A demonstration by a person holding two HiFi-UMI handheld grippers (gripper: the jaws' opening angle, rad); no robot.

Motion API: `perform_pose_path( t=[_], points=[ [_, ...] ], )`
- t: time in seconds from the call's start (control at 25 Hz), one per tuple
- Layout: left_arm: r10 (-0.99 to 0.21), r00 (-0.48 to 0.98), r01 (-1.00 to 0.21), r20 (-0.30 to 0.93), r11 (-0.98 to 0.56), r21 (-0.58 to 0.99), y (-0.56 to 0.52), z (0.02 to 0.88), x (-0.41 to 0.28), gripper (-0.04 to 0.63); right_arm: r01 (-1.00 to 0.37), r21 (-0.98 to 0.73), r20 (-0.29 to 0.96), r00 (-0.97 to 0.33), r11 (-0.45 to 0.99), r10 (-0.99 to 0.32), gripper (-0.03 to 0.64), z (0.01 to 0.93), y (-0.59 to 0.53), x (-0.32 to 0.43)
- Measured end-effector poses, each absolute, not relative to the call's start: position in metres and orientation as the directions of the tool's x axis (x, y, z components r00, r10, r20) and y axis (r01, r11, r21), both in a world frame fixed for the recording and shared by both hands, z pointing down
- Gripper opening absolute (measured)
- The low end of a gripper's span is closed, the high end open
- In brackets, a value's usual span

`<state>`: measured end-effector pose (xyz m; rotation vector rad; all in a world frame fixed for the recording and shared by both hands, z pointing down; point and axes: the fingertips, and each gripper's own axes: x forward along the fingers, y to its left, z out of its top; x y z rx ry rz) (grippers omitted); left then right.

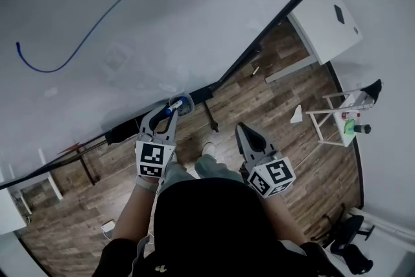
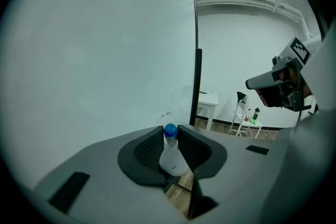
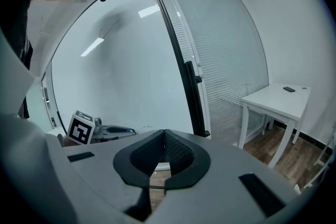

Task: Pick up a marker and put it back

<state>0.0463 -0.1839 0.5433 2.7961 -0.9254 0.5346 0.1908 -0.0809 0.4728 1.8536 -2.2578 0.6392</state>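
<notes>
Before the whiteboard (image 1: pixel 130 23), at 9 o'clock of the head view's centre, the left gripper (image 1: pixel 171 111) clamps the blue-capped marker (image 1: pixel 174 106), with the right gripper (image 1: pixel 249 136) at its 4 o'clock pressed closed and empty; if released off the board's lower rail (image 1: pixel 279 21), the marker could roll and drop to the floor (image 1: pixel 292 159).

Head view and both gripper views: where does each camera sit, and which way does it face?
Head view: on the person's head, looking steeply down past the whiteboard to the floor; both arms, left gripper and right gripper show.
Left gripper view: on the left gripper, facing the whiteboard; jaws clamp a marker.
Right gripper view: on the right gripper, facing the whiteboard's edge; jaws shut, empty.
Shared: each gripper view shows the other gripper; all show the white table.
</notes>
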Motion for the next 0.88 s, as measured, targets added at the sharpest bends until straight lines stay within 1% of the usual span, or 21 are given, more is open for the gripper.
perform_pose_path(
  t=[0.4, 0.68, 0.88],
  points=[
    [-0.597, 0.736, -0.628, 0.321, -0.778, -0.005, -0.180, 0.508, 0.033, 0.097, -0.948, -0.235, 0.332, -0.286, 0.215, -0.899, 0.028, 0.460, -0.094, 0.175],
    [-0.657, 0.703, -0.680, 0.272, -0.733, -0.013, -0.168, 0.473, 0.007, 0.098, -0.913, -0.239, 0.281, -0.390, 0.330, -0.877, 0.028, 0.444, -0.114, 0.139],
    [-0.699, 0.668, -0.720, 0.254, -0.694, -0.015, -0.156, 0.456, -0.018, 0.098, -0.871, -0.237, 0.252, -0.483, 0.431, -0.838, 0.028, 0.434, -0.125, 0.104]
  ],
)
